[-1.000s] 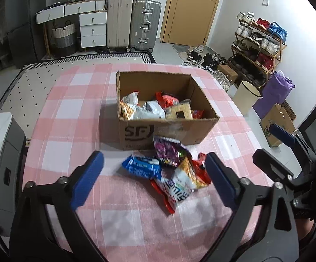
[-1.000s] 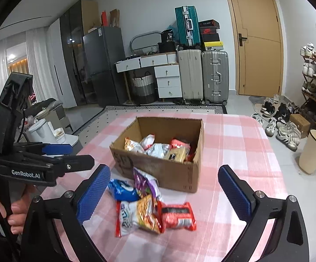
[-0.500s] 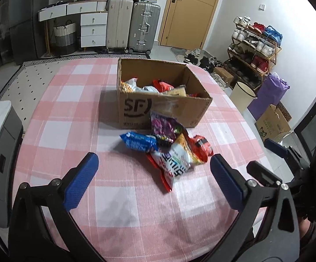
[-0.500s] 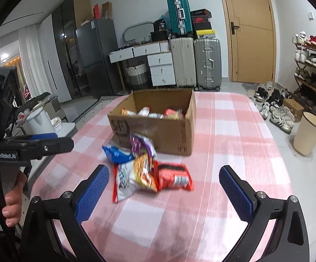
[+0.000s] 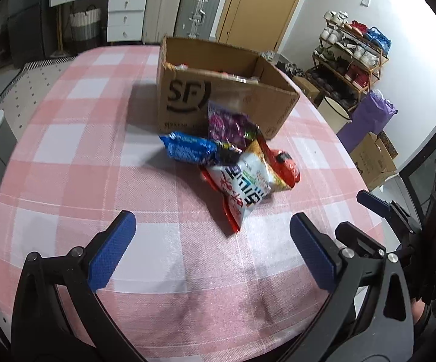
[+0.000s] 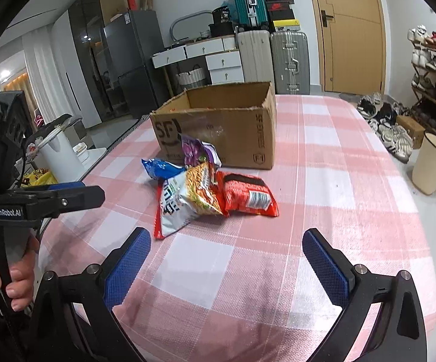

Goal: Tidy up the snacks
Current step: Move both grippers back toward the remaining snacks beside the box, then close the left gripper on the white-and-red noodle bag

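Left wrist view: the left hand-held gripper [image 5: 212, 250] was seen with its jaws spread wide and nothing between them, low in the frame above the pink-checked surface [image 5: 76, 163]. The right wrist view showed the right hand-held gripper [image 6: 227, 259] likewise wide open and empty.

The task items lay at frame centre. A pile of snack packets rested on the surface, well apart from both grippers: a blue packet [image 5: 187, 149], a purple packet [image 5: 228, 126] leaning against the box, a white-and-red packet [image 5: 242, 187], an orange noodle packet [image 6: 203, 190] and a red packet [image 6: 248, 196]. Behind the pile stood the open cardboard box [image 5: 194, 102], in which some snacks were just visible over the rim.

The step in hand was judged to be the approach to the loose pile; no packet had been grasped. For the next move, one gripper would need to be brought over a single packet, preferably one at the edge of the pile, and closed on it. Overlapping packets were judged likely to be dragged along.
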Action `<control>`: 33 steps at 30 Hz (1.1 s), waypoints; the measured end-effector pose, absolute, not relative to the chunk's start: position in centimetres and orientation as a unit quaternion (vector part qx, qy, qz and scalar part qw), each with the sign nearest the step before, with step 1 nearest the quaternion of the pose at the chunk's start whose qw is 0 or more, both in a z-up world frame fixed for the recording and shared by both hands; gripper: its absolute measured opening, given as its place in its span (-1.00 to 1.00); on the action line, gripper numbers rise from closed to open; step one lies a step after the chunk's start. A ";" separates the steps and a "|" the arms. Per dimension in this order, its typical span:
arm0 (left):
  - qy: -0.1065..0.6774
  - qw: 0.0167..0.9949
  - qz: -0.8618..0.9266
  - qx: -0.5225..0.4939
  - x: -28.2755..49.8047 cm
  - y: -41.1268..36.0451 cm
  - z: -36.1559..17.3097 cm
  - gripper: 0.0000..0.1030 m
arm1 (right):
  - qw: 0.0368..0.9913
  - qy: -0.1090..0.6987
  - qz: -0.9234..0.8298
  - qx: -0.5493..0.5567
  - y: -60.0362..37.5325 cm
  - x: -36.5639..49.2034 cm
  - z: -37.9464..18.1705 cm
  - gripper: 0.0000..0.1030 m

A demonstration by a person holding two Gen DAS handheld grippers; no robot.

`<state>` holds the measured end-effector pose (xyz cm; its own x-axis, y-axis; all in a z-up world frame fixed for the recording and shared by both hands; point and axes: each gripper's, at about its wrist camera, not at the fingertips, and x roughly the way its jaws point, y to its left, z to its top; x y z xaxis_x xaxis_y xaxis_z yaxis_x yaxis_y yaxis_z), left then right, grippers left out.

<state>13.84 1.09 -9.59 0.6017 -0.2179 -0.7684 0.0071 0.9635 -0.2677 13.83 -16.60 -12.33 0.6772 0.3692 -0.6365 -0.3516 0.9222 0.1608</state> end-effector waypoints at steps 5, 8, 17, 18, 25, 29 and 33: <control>0.456 0.879 -0.070 -0.119 15.2 0.5 -11.2 0.97 | 0.914 0.354 0.199 0.021 -16.8 14.3 -13.0 0.99; 0.466 0.873 -0.077 -0.125 16.5 0.1 -12.1 0.97 | 0.906 0.362 0.217 0.036 -17.1 14.8 -13.5 0.99; 0.489 0.855 -0.092 -0.146 21.1 -1.2 -14.6 0.97 | 0.903 0.365 0.219 0.063 -18.5 16.2 -15.0 0.99; 0.491 0.853 -0.095 -0.151 21.6 -1.3 -14.9 0.97 | 0.902 0.367 0.220 0.066 -18.7 16.3 -15.2 0.99; 0.497 0.844 -0.106 -0.172 24.9 -2.2 -16.1 0.97 | 0.898 0.369 0.224 0.081 -19.5 16.9 -15.8 0.99; 0.500 0.841 -0.105 -0.180 26.7 -2.9 -16.7 0.97 | 0.898 0.369 0.227 0.083 -19.8 17.0 -16.0 0.99; 0.506 0.835 -0.104 -0.191 27.8 -3.4 -17.5 0.97 | 0.896 0.370 0.228 0.091 -20.2 17.1 -16.3 0.99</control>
<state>27.80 -3.40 -17.49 0.4669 -0.3669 -0.8046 -0.0200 0.9052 -0.4244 17.07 -20.15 -16.29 0.6224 0.4763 -0.6211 -0.3420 0.8792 0.3316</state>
